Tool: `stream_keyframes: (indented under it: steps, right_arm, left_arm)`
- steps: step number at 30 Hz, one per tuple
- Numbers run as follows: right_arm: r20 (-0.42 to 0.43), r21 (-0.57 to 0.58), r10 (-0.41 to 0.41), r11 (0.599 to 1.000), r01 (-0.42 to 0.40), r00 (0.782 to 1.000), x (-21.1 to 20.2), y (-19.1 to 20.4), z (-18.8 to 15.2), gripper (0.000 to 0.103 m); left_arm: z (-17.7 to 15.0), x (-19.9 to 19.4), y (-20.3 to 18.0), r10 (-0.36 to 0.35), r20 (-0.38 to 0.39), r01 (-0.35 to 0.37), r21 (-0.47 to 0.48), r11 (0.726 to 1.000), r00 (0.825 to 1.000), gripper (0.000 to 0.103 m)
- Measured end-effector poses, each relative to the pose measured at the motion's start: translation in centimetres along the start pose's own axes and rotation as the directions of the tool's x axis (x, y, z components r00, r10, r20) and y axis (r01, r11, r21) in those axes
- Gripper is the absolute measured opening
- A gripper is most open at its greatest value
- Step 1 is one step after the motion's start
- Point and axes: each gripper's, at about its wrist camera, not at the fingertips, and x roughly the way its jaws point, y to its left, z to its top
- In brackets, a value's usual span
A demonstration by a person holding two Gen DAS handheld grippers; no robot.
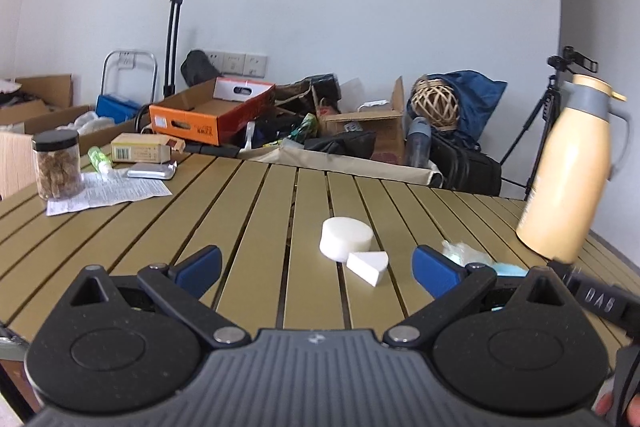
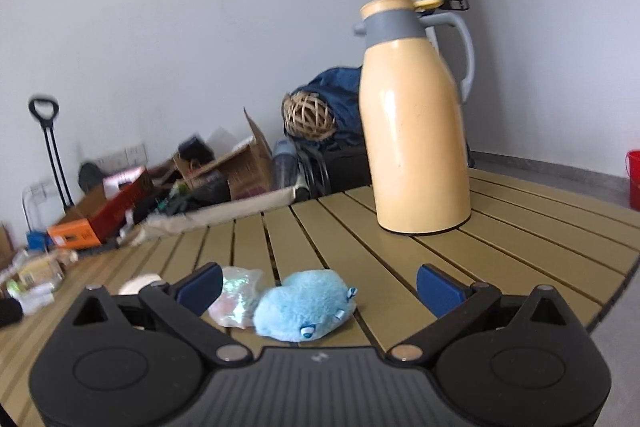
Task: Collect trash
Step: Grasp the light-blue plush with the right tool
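Note:
A white foam disc (image 1: 346, 237) and a white foam wedge (image 1: 368, 266) lie on the slatted olive table (image 1: 248, 211), just beyond and between the fingers of my left gripper (image 1: 318, 269), which is open and empty. A crumpled clear plastic wrapper (image 1: 464, 254) lies beside its right finger. In the right wrist view that wrapper (image 2: 237, 301) lies beside a fluffy blue toy (image 2: 306, 305), both between the wide-open fingers of my right gripper (image 2: 320, 287). Nothing is held.
A tall yellow thermos jug (image 2: 416, 123) stands on the table's far right. At the far left are a jar of snacks (image 1: 57, 163), a printed leaflet (image 1: 106, 191), a small carton (image 1: 141, 147) and a silver pouch (image 1: 152, 171). Boxes and bags crowd the floor behind.

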Motion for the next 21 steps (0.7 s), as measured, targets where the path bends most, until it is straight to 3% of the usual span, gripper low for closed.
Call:
stream_keyframes:
  steps: [4,12,14,21]
  right_arm:
    - [-0.105,-0.1,-0.035,0.995,0.024,0.994,3.3,1.1,0.1,0.103]
    - [-0.209,-0.182,-0.024,0.983,-0.015,0.978,7.7,2.8,-0.4,0.103]
    - [-0.228,-0.206,-0.053,0.978,0.006,0.972,8.5,3.3,-0.6,0.103]
    - [-0.325,-0.196,-0.077,0.981,0.013,0.943,10.8,3.5,-0.5,0.103]
  left_arm:
    - [0.6,2.3,-0.5,0.009,-0.005,-0.008,0.012,1.0,1.0,0.103]
    - [0.5,7.3,-1.2,0.003,-0.043,-0.002,0.017,1.0,0.999,0.103]
    - [0.4,8.5,-1.2,0.006,-0.059,-0.006,0.012,1.0,0.998,0.103]
    - [0.3,11.2,-1.2,0.014,-0.091,-0.012,0.026,1.0,0.996,0.103]
